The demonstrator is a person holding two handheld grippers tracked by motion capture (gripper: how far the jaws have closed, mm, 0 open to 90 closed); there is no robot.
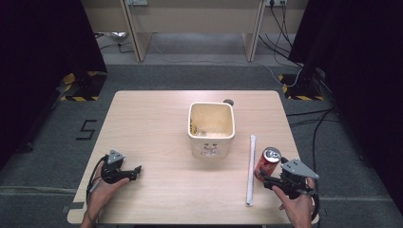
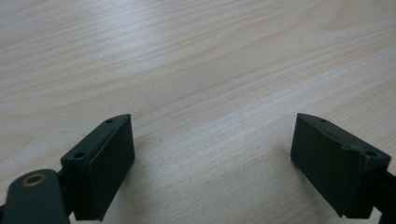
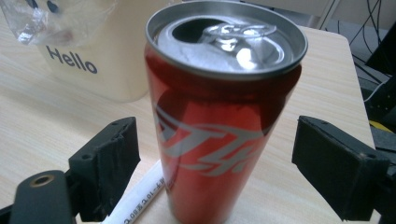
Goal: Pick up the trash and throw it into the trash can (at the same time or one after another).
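Wood-grain desk (image 1: 157, 118) carries a cream bin (image 1: 211, 128) at centre; near the right edge an opened red can (image 3: 219, 121) stands between the right gripper (image 3: 215, 172)'s parted jaws, unclamped, so closing comes next; left gripper (image 2: 212, 158) rests open.

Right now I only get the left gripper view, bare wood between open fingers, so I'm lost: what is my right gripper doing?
Observer: The right gripper has its fingers open on either side of an opened red can, with gaps on both sides.
Operator: Anything lying near it?
Observer: A long white wrapped stick lies flat just beside the can.
Operator: And beyond that?
Observer: A cream bin marked Hello stands mid-table.
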